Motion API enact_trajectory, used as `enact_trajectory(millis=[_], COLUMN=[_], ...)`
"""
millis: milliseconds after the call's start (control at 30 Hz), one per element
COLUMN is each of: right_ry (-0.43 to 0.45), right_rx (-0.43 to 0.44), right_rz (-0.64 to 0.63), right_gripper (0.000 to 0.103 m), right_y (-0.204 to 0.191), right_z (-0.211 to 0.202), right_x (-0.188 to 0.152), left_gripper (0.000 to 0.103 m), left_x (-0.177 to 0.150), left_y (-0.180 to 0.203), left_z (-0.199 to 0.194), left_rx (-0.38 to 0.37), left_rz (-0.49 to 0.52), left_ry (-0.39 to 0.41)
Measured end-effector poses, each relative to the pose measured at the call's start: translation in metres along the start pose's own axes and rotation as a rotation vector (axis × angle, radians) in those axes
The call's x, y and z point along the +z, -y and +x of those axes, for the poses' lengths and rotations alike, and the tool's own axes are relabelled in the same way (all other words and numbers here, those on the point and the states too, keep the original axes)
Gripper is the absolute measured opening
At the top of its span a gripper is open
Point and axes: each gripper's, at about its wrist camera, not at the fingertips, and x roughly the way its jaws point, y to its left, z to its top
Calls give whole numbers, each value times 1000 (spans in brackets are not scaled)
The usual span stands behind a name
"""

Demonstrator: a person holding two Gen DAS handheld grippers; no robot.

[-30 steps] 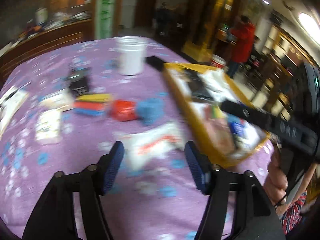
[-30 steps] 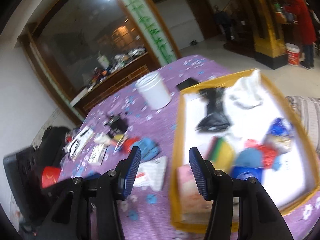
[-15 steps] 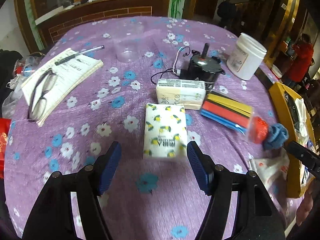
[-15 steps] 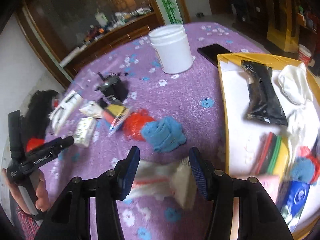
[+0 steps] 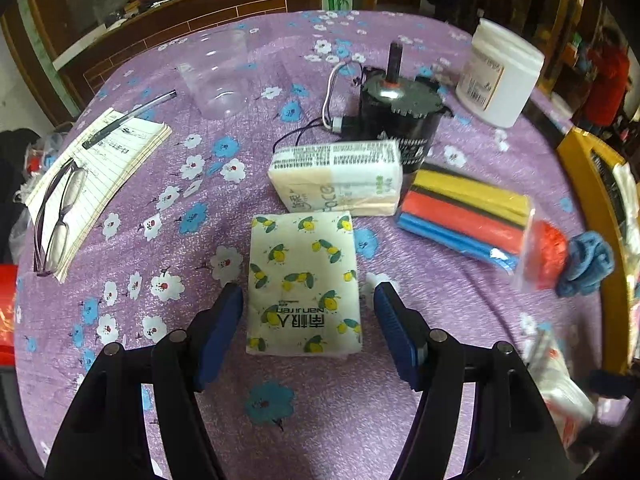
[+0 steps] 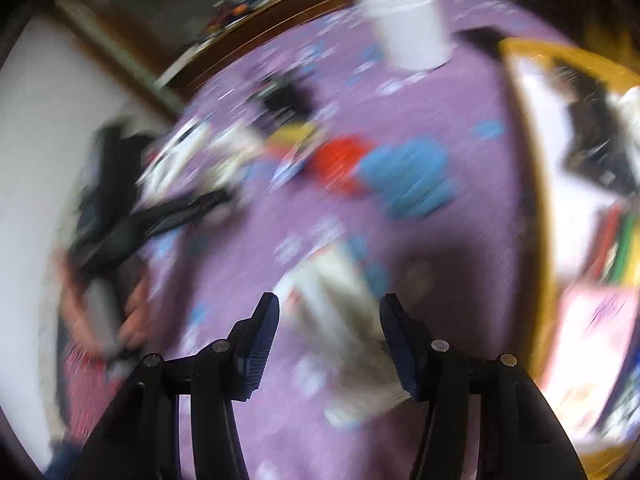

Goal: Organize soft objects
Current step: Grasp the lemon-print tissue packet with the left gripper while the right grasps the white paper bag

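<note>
Left gripper [image 5: 308, 300] hovers low over the purple flowered tablecloth [image 5: 168, 184], fingers apart on either side of the lemon-print tissue pack [image 5: 302, 280], not pressing it. Right gripper [image 6: 328, 312] hangs over a blurred white packet [image 6: 340, 320], fingers spread too, nothing clamped. The yellow tray [image 6: 536, 184] sits just right of it.

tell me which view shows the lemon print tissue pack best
The left wrist view: the lemon print tissue pack lies sharp and whole between the open left claw. The right wrist view is motion-blurred; that pack cannot be made out there.
</note>
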Motion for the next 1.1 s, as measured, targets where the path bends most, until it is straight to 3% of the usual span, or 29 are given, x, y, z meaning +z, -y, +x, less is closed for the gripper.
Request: enact_trajectory(millis=[67,167,333,400,433,533,667,767,867,1100], right_ry=[23,49,30,-2,-17,-3,140,241,294,281], right_rx=[-28,-79,-149,-188,-210,-221,-137,-151,-167,-135], right_rz=[-83,-196,-305,-335,-336,-319,-263,-210,-181,-137], right_gripper=[54,54,54,38,31,26,25,25,25,26], right_y=[-13,-19,-28,-33,-33,-35,-44,-51,-50,-24], right_z=[-10,-16,2,16,22,19,-9,-17,-10,25], right_x=[-13,-21,-26,-27,-28,-27,-13,4,17,17], left_gripper=[67,51,50,50,50,50,50,50,50,50], left_x=[-2,-3,-10,-12,-12,-15,-16,-24,-33,-39], left_y=[0,-5,-7,-10,-10,-11,-5,6,21,32], left_z=[7,4,1,-6,-11,-34,-61,-71,-64,-46], left_rx=[-7,-35,-52,-80,-92,-125,-175,-202,-171,-129], left_rz=[-5,-26,-39,-52,-53,-63,-103,-146,-132,-100], left_ry=[-20,-11,-7,-3,6,47,94,128,158,159])
